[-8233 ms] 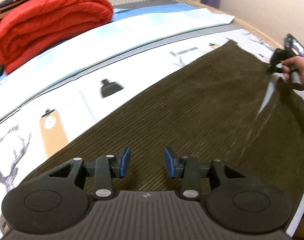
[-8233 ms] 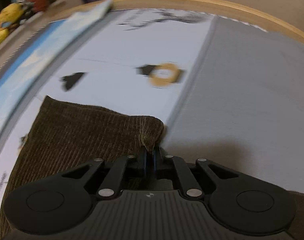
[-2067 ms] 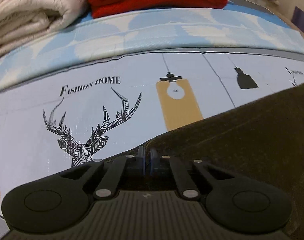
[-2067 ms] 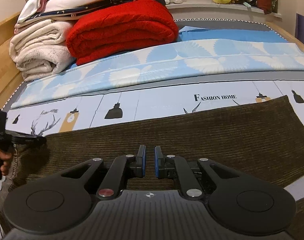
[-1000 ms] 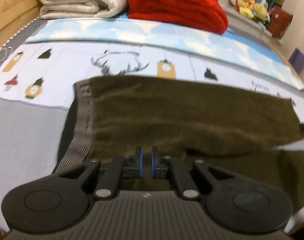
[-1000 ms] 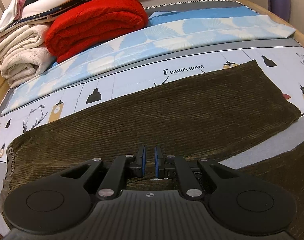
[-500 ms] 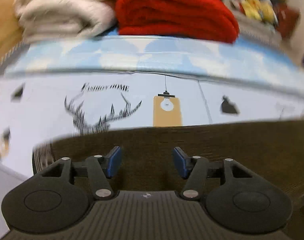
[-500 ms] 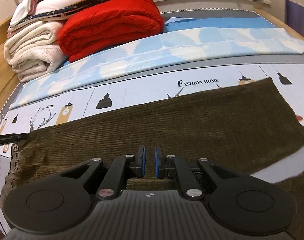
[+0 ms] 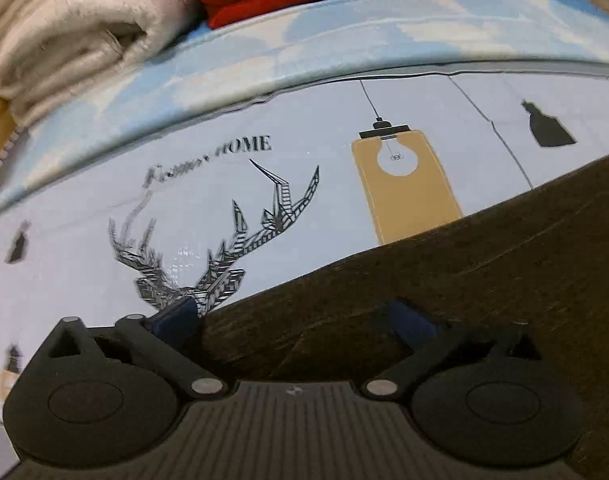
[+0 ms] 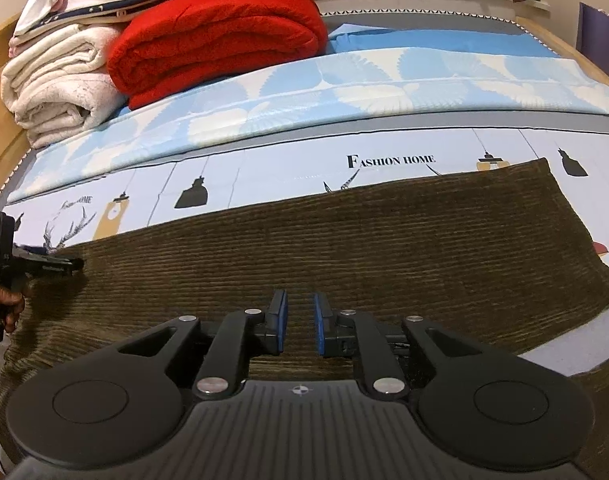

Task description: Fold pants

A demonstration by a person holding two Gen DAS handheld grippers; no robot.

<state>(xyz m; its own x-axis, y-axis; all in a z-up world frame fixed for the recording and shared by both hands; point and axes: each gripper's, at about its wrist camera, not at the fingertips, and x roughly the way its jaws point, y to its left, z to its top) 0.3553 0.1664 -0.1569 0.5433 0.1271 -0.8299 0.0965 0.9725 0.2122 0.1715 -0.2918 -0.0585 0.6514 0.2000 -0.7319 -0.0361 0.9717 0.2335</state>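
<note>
The brown corduroy pants (image 10: 344, 248) lie flat along the near part of the bed (image 10: 264, 160), stretched lengthwise over the printed sheet, apparently already folded leg over leg into one long band; judging by that, the first fold is done and the crosswise folds are left. The left gripper (image 9: 292, 320) has just been opening and now stands spread wide at the waist-end corner of the pants, one finger over the sheet, the other over the cloth, pinching nothing. The right gripper (image 10: 299, 322) has just parted slightly, its pads a narrow gap apart above the near edge of the pants, with no cloth seen between them. The far side of the bed carries the red blanket (image 10: 212, 28) and white blankets (image 10: 60, 76), well apart from the pants, so the printed strip between stays open for folding
</note>
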